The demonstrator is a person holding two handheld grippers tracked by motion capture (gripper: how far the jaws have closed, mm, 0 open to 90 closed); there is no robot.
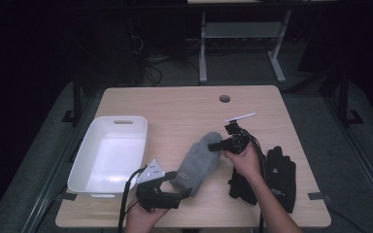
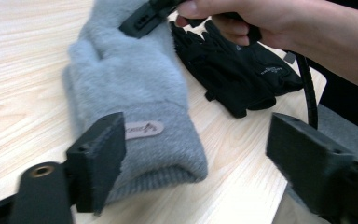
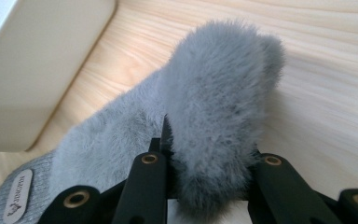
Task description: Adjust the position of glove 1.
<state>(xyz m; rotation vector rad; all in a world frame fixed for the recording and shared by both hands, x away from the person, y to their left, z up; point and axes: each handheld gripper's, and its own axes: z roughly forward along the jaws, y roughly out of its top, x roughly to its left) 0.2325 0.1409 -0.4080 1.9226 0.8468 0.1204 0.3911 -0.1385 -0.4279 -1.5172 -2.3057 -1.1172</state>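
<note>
The grey mitten (image 1: 200, 160) lies on the table (image 1: 184, 104) just right of the white bin (image 1: 109, 153), its fingertip end clenched in the right gripper (image 1: 218, 144), its cuff between the released jaws of the left gripper (image 1: 177, 183), black gloves (image 1: 272, 177) to the mitten's right.

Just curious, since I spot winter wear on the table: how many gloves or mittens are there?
3 that I can make out: one grey mitten at the table's middle, pinched by the right gripper, and what looks like two black gloves lying at the right. More could be hidden beneath.
</note>
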